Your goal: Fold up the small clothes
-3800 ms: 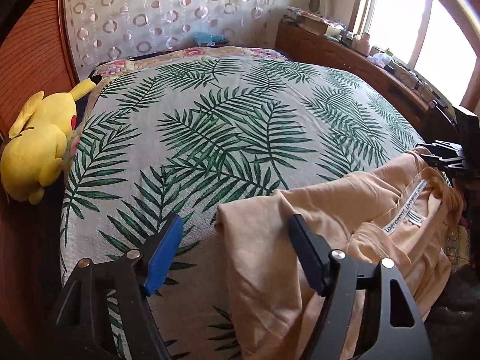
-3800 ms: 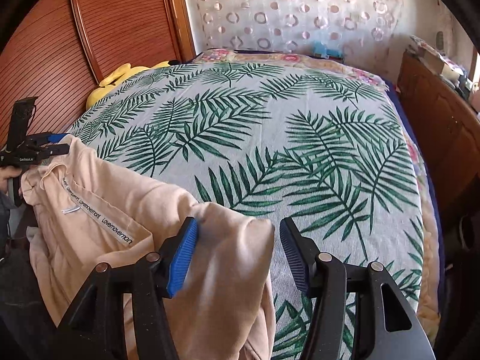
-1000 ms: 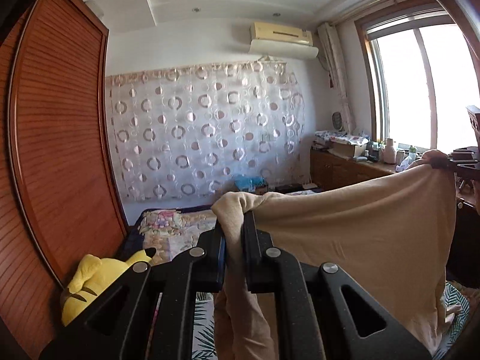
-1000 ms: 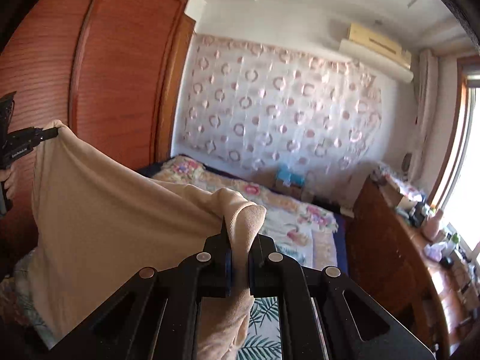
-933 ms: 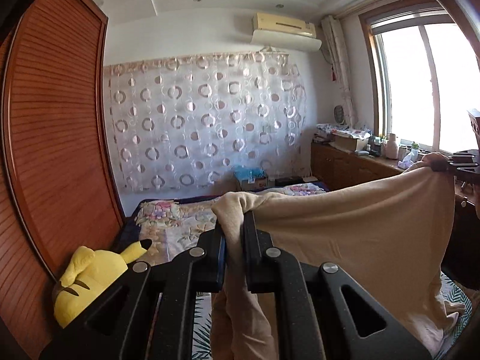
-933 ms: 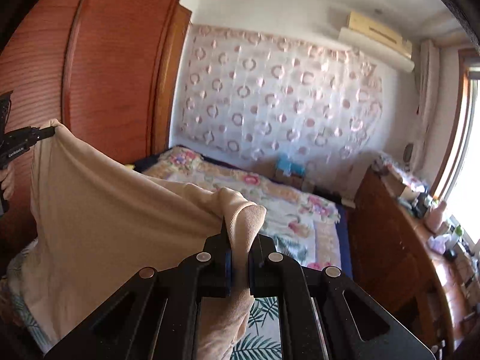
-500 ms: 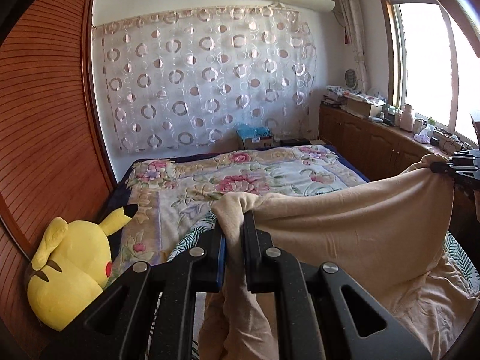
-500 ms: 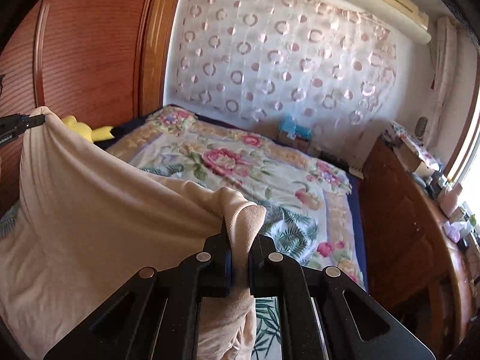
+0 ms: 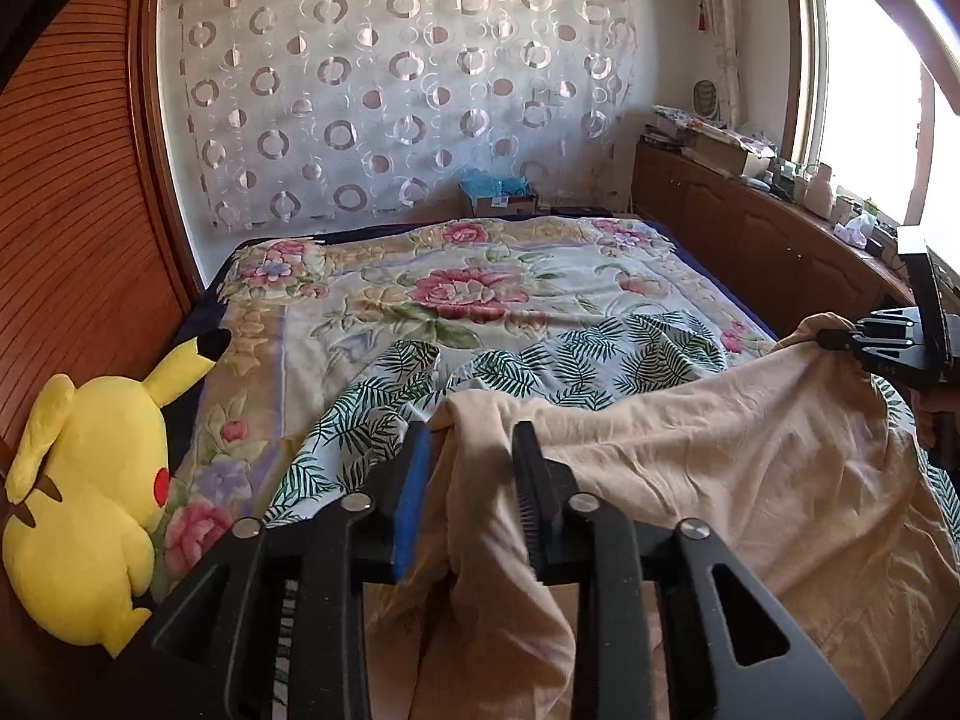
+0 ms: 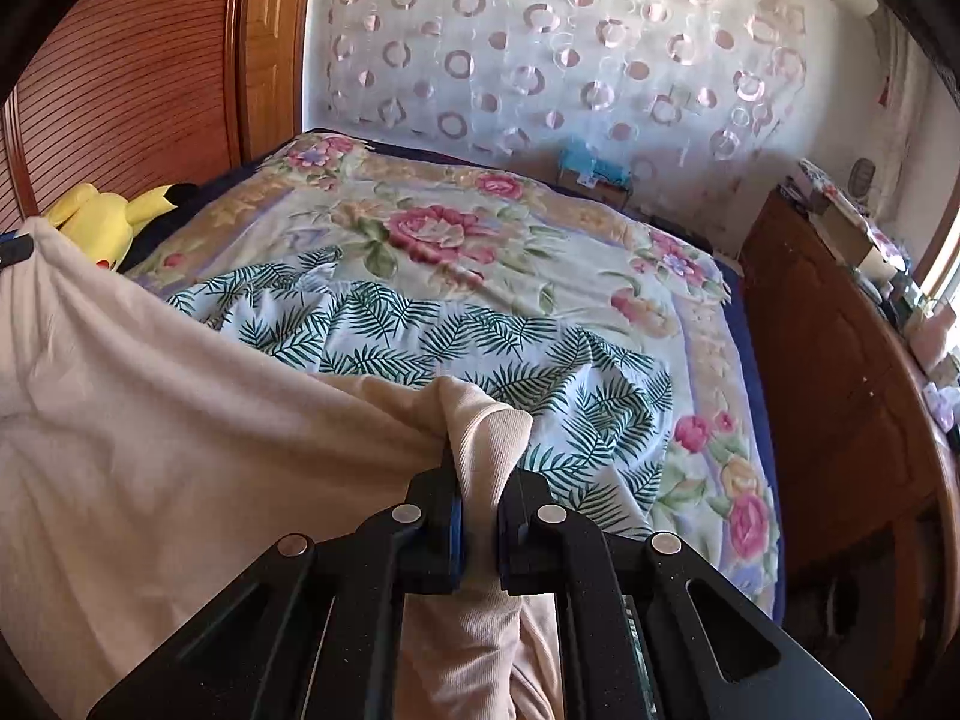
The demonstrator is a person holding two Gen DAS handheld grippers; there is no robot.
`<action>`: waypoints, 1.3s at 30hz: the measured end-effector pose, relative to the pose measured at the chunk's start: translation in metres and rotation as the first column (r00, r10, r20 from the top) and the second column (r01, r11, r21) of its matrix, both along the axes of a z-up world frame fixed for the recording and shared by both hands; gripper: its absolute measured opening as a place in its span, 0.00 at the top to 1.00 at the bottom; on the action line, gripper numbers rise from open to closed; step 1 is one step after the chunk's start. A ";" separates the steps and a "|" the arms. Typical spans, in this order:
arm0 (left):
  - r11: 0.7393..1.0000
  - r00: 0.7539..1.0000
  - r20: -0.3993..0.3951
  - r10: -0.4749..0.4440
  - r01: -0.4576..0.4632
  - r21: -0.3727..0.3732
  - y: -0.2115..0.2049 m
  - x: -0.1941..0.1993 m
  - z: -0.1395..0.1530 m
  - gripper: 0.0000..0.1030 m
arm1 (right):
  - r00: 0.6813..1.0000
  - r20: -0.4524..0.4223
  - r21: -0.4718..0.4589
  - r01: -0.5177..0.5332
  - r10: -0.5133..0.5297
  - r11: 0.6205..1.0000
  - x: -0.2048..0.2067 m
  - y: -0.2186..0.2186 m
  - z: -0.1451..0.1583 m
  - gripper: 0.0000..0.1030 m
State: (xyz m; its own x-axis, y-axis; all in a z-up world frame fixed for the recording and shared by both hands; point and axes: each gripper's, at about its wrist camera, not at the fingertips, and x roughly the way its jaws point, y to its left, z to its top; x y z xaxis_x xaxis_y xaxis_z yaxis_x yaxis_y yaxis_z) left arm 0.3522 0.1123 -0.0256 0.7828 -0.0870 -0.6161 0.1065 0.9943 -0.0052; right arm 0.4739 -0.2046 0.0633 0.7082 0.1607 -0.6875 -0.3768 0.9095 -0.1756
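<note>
Left wrist view shows the left claw point(image 9: 468, 462) parted around the peach garment point(image 9: 720, 456) being spread on the bed point(image 9: 480, 276), the right claw point(image 10: 477, 498) clamped on its other corner and probably due to let go next.

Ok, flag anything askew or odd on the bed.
The palm-leaf sheet is rucked into ridges at its far edge instead of lying flat on the floral quilt. The peach garment is wrinkled; the left gripper has open jaws, while the right gripper pinches it.
</note>
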 end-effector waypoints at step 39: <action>0.996 0.984 -0.179 0.024 -0.007 0.091 0.003 -0.049 -0.056 0.70 | 0.993 -0.120 0.193 0.037 -0.014 0.980 -0.108 -0.067 -0.021 0.61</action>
